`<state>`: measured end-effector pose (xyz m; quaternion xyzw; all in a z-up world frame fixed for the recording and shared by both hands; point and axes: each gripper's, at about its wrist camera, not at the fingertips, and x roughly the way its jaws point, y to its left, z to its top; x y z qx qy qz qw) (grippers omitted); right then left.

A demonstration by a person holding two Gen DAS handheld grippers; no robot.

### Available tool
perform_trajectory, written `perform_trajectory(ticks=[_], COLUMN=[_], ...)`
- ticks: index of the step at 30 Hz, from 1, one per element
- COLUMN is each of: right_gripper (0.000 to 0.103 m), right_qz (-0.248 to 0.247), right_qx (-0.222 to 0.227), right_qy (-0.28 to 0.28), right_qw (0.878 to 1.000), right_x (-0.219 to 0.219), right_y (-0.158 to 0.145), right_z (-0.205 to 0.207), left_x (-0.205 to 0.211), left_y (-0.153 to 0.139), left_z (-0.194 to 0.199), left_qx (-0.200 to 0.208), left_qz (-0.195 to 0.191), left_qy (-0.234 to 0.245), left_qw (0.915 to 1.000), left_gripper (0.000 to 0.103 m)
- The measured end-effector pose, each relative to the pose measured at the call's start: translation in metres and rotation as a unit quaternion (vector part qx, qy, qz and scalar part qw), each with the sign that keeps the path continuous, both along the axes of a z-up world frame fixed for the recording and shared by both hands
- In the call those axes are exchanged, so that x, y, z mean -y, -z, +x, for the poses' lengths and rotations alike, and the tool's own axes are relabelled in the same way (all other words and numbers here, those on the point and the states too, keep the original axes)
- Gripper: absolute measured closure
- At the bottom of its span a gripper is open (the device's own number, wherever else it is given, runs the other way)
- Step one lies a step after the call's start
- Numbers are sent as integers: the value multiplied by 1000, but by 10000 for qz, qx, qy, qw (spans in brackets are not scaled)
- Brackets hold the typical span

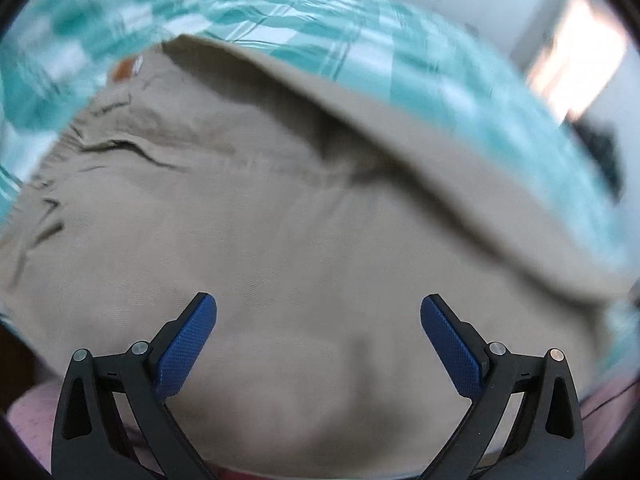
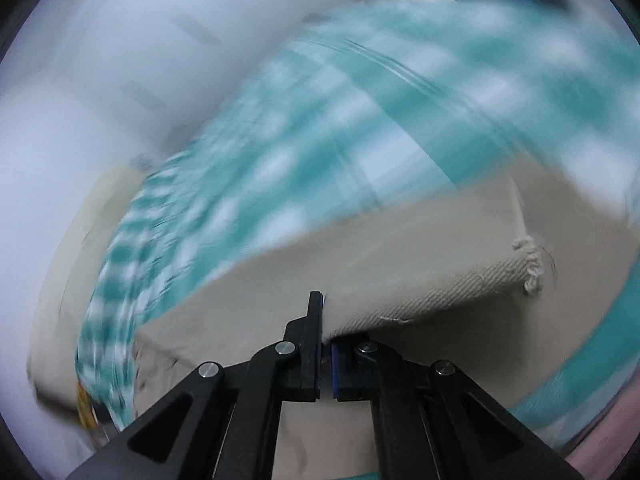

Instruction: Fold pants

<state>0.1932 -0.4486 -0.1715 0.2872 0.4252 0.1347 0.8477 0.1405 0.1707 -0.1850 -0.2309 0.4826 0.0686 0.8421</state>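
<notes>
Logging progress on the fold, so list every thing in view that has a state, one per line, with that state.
Left hand-held gripper: open, blue pads wide apart, nothing between them, above the cloth.
Right hand-held gripper: shut on the pants' hem edge.
Beige pants: spread on the bed, one layer lapped over another; frayed hem corner lifted.
Teal checked bedsheet: spread under the pants, blurred.

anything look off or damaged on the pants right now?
Yes: the hem corner of the beige pants is frayed, with loose threads hanging just right of the right hand-held gripper, which is shut on the hem. The pants otherwise show only ordinary wrinkles. Both views are motion-blurred.
</notes>
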Motion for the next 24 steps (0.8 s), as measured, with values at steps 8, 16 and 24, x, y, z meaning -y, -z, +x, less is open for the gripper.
perform_trajectory(ticks=[8, 16, 24], right_gripper=[100, 100, 100], right_qz=[-488, -171, -919], right_qx=[1417, 1765, 1618], right_qy=[-1272, -1711, -1083], right_qw=[9805, 9692, 9766], right_x=[-22, 15, 39], right_y=[-98, -119, -118], right_z=[-54, -93, 16], left_x=[-61, -83, -71], left_y=[-22, -4, -99], left_z=[86, 116, 49], left_qx=[393, -323, 1416], left_qz=[-1867, -1992, -2262], left_qy=[-353, -693, -811], left_qw=[9810, 9770, 9603], left_gripper=[1, 103, 100])
